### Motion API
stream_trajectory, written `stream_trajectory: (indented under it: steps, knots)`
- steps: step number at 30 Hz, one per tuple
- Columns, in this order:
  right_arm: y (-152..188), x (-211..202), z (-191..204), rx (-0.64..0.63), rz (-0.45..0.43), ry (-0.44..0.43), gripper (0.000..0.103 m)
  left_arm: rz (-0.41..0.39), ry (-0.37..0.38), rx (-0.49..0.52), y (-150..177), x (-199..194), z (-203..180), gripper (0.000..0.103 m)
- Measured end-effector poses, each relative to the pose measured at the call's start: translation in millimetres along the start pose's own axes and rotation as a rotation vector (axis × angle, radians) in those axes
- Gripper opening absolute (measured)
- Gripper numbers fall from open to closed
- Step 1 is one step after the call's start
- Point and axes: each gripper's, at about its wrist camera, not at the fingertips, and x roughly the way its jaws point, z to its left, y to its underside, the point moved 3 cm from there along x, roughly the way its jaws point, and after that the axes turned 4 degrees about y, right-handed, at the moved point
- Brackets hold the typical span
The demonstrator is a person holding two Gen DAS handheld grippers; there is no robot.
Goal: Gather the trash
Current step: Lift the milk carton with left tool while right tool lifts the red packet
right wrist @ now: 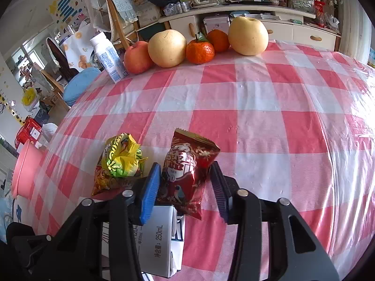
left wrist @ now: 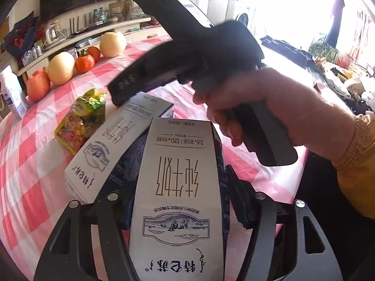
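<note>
My left gripper [left wrist: 178, 180] is shut on a white milk carton [left wrist: 178, 187] that fills the middle of the left wrist view, a blue pad against each side. A second white carton [left wrist: 110, 145] lies flat on the checked tablecloth just to its left. In the right wrist view my right gripper [right wrist: 185, 166] is shut on a red snack packet [right wrist: 187, 173], which is crumpled between the blue pads. A yellow-green wrapper [right wrist: 121, 159] lies left of that packet. A white carton end [right wrist: 159, 238] shows under the right gripper. A hand [left wrist: 269, 107] holds the right gripper above the cartons.
A row of fruit [right wrist: 199, 44] and a white bottle [right wrist: 109, 56] stand along the table's far edge. A pink bin [right wrist: 23, 168] sits off the table's left edge. Chairs and a cluttered sideboard [right wrist: 257, 16] lie beyond. The tablecloth [right wrist: 281, 117] spreads to the right.
</note>
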Motion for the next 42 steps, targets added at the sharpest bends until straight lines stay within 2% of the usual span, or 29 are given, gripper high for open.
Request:
stream_trajectory:
  steps: [1, 6, 10, 20, 31, 42]
  knots:
    - [0, 0, 0, 0.002, 0.0, -0.001, 0.039, -0.003, -0.002, 0.0, 0, -1, 0, 0.065]
    - [0, 1, -1, 0.013, -0.003, -0.011, 0.035, -0.027, 0.007, -0.02, 2, -9, 7, 0.064]
    - [0, -1, -2, 0.015, -0.017, -0.002, 0.033, -0.073, 0.069, -0.083, 1, -20, 15, 0.064]
    - [-1, -17, -9, 0.045, -0.086, 0.034, 0.028, -0.148, 0.062, -0.104, 2, -47, 26, 0.064]
    - [2, -38, -9, 0.073, -0.147, 0.057, 0.028, -0.23, -0.004, -0.159, 10, -84, 52, 0.064]
    - [12, -65, 4, 0.063, -0.187, 0.053, 0.028, -0.314, -0.082, -0.266, 20, -120, 91, 0.064]
